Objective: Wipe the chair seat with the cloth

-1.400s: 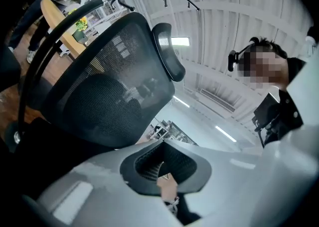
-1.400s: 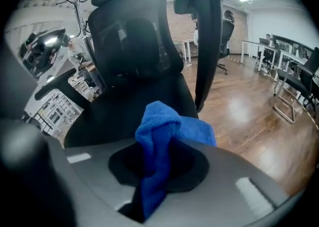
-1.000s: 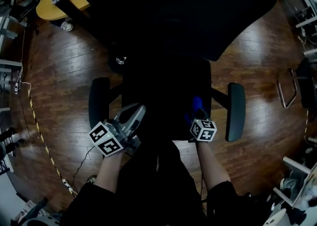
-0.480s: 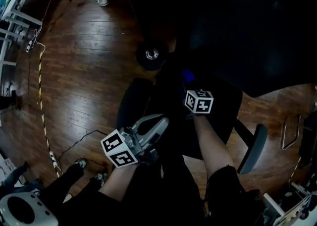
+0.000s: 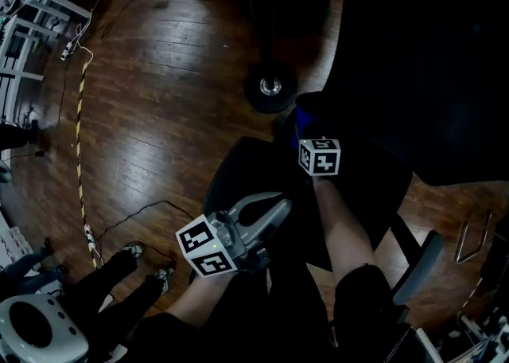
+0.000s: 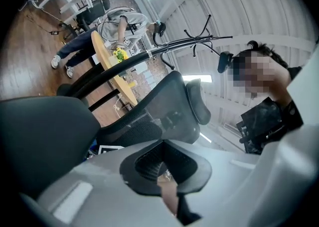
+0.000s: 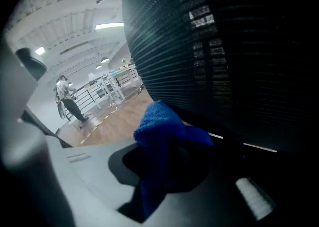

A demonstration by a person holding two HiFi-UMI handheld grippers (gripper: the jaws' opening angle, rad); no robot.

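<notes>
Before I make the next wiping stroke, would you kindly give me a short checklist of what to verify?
1. Cloth held by the right tool: ok. It is bunched between the jaws.
2. Cloth in contact with the chair seat: cannot tell. The head view is too dark at that spot.
3. Left tool out of the wiping path: ok. It is open and empty, held near the person and apart from the cloth.
4. Room to push further forward: probably not ok. The mesh backrest fills the right gripper view just beyond the cloth, so the next stroke likely has to go sideways or back.
</notes>
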